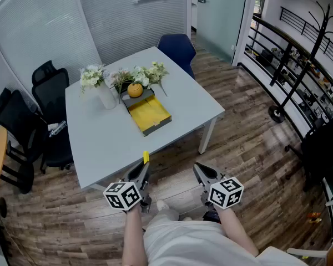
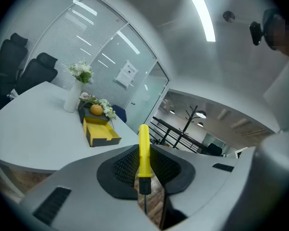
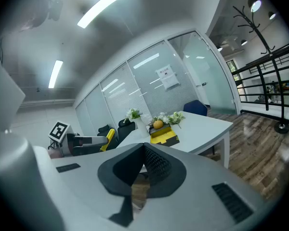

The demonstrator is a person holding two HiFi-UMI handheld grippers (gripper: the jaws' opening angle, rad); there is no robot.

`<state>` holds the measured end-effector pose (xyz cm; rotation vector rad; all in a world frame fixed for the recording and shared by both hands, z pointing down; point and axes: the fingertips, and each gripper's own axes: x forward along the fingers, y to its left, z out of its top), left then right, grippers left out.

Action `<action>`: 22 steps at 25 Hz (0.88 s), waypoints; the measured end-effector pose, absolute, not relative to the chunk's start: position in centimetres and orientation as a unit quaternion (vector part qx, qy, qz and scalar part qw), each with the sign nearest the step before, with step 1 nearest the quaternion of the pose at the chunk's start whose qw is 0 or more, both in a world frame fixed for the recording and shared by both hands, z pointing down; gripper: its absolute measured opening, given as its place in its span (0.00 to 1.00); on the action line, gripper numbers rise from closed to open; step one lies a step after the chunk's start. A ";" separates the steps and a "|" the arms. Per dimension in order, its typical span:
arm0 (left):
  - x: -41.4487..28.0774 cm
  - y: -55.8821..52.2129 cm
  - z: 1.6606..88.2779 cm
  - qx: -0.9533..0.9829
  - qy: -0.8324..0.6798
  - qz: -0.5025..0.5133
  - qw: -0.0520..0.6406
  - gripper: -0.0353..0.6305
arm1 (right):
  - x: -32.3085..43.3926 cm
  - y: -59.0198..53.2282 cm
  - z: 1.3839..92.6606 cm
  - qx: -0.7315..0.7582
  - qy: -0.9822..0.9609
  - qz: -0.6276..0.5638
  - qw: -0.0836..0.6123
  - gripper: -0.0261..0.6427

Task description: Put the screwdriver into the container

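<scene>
1 white table [image 1: 100, 143]. 1 yellow container [image 1: 148, 115]. 1 screwdriver [image 2: 143, 148]. 2 grippers: left gripper [image 1: 142, 168] + right gripper [image 1: 201, 170]. 1 orange fruit [image 1: 135, 90]. 1 white vase [image 1: 106, 97]. flower bunches [image 1: 147, 73]: approx 3, they overlap so hard to split. 1 blue chair [image 1: 176, 47]. 2 black chairs [image 1: 50, 85]. 1 coat stand [image 1: 302, 65].

White table [image 1: 100, 143]; vase of flowers [image 1: 106, 96]; orange [image 1: 135, 90]; black chairs [image 1: 49, 88]; blue chair [image 1: 177, 47].
</scene>
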<state>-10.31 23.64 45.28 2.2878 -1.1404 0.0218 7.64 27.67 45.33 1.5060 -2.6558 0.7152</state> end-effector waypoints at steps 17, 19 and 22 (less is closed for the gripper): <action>-9.6 24.0 45.4 0.853 -0.436 0.015 0.288 0.16 | 8.1 28.5 44.6 0.448 -0.864 0.230 -0.014 0.06; -9.4 23.6 45.6 0.852 -0.437 0.016 0.289 0.16 | 8.2 28.0 44.9 0.447 -0.864 0.231 -0.009 0.06; -9.2 22.4 45.8 0.850 -0.440 0.014 0.290 0.16 | 8.4 26.7 45.5 0.443 -0.865 0.236 -0.004 0.06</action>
